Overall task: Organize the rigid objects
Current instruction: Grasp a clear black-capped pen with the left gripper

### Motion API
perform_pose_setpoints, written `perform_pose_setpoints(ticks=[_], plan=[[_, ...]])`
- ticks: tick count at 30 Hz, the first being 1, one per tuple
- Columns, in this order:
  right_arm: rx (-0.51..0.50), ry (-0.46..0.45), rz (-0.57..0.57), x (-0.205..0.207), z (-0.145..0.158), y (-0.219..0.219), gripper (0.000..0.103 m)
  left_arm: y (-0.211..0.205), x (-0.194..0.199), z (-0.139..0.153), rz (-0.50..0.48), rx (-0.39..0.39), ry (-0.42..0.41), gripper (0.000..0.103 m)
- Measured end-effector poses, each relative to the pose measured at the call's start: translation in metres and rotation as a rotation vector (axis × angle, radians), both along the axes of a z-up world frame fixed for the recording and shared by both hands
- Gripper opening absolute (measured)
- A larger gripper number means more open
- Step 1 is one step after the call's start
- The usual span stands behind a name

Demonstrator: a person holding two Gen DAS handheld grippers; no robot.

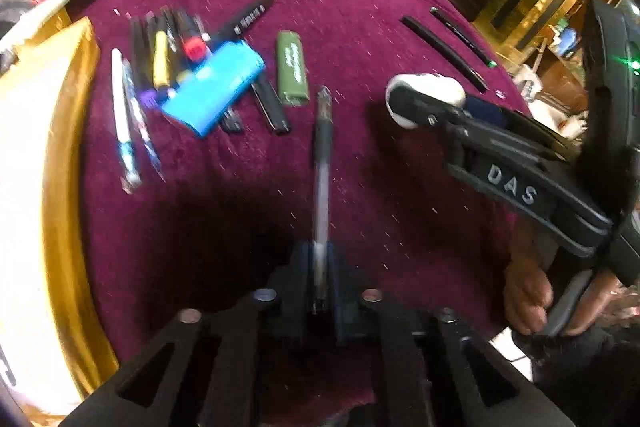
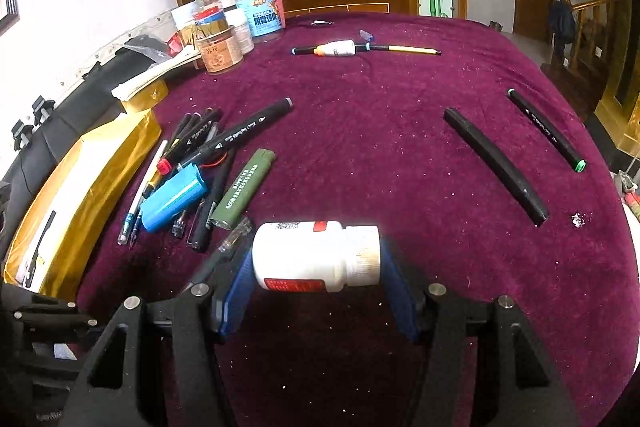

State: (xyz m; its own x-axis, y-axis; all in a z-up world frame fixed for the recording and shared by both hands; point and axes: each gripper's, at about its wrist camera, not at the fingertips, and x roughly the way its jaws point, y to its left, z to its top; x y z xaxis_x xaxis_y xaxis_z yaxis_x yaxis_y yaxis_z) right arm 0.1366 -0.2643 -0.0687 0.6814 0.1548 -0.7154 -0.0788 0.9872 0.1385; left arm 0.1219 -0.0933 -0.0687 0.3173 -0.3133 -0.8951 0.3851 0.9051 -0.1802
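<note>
From your left wrist camera, your left gripper [image 1: 320, 267] is pinched tight on a clear-barrelled pen with a dark rubber grip [image 1: 322, 163], and the pen sticks straight out ahead over the crimson velvet tablecloth [image 1: 360, 27]. To the left of its tip sits the pile: a bright blue plastic box [image 1: 214, 89] lying on top of a bundle of black markers [image 1: 160, 43], with an olive-green rectangular lighter [image 1: 293, 69] just beside it on the right. Over on the right your other tool comes in, your right gripper [image 1: 430, 99] clamped on a white plastic bottle [image 1: 424, 93], your hand [image 1: 528, 291] visible on its handle. Beyond it lie two long black markers [image 1: 442, 53], well apart from the pile. Now the right wrist camera: your right gripper [image 2: 316, 263] has its blue fingers [image 2: 394, 287] pressed against both ends of the white bottle [image 2: 316, 255], which lies sideways between them, cap to the right, red band on its label. Just left of it you see the clear pen's tip [image 2: 236, 239], near the green lighter [image 2: 244, 193] and the blue box [image 2: 174, 197]. At the far edge of the cloth [image 2: 360, 107] stands a cluster of clear plastic jars [image 2: 240, 23], and a yellow-and-black pen with a white middle [image 2: 360, 48] lies alone near them.
</note>
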Motion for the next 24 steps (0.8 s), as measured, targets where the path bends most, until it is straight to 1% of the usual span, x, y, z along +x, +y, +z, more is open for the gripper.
perform_pose_setpoints(ticks=[1,2,3,4,5,6,7,8,9,10,11,13,15,16,18,20,22,24], plan=[[-0.003,-0.001,0.0,0.0,0.0,0.001,0.059,-0.002,0.002,0.002,0.007,0.022,-0.028,0.054],[-0.004,-0.003,-0.002,0.0,0.001,0.001,0.059,-0.005,0.005,0.005,0.018,0.032,-0.06,0.058],[-0.003,-0.007,-0.005,-0.001,0.001,0.0,0.059,-0.008,0.008,0.009,0.026,0.019,-0.095,0.058],[0.0,-0.01,-0.007,-0.001,0.001,0.0,0.059,-0.012,0.011,0.01,0.012,0.01,-0.099,0.058],[0.006,-0.012,-0.012,-0.002,0.001,-0.002,0.059,-0.018,0.017,0.008,-0.009,0.008,-0.086,0.058],[0.013,-0.013,-0.021,-0.002,0.002,-0.004,0.059,-0.025,0.023,0.005,-0.02,0.019,-0.072,0.046],[0.018,-0.013,-0.026,-0.002,0.002,-0.005,0.059,-0.03,0.026,0.0,-0.026,0.041,-0.06,0.025],[0.026,-0.011,-0.03,-0.002,0.001,-0.007,0.059,-0.03,0.027,-0.004,-0.028,0.077,-0.05,0.024],[0.036,-0.007,-0.033,-0.001,0.001,-0.009,0.059,-0.033,0.025,-0.002,-0.022,0.102,-0.098,0.021],[0.042,-0.005,-0.037,-0.001,0.001,-0.011,0.059,-0.036,0.025,-0.003,-0.02,0.117,-0.105,0.018],[0.049,-0.005,-0.039,-0.001,0.001,-0.012,0.059,-0.036,0.024,-0.003,-0.021,0.116,-0.122,0.016],[0.055,-0.004,-0.041,-0.001,0.001,-0.013,0.059,-0.036,0.021,-0.006,-0.015,0.095,-0.161,0.009],[0.049,-0.003,-0.046,-0.001,0.001,-0.011,0.059,-0.032,0.015,-0.008,0.028,0.053,-0.203,0.008],[0.043,-0.004,-0.049,-0.001,0.001,-0.011,0.059,-0.027,0.012,-0.009,0.061,0.015,-0.219,0.008],[0.017,-0.014,-0.057,-0.003,0.002,-0.008,0.059,-0.015,0.012,-0.009,0.104,-0.053,-0.21,0.008],[-0.011,-0.036,-0.066,-0.004,0.004,-0.004,0.059,-0.002,0.01,-0.004,0.142,-0.126,-0.181,0.008],[-0.018,-0.061,-0.081,-0.008,0.009,-0.002,0.059,0.021,0.0,0.012,0.172,-0.239,-0.177,0.008],[0.008,-0.081,-0.07,-0.011,0.016,0.001,0.059,0.046,-0.009,0.03,0.202,-0.355,-0.17,0.008]])
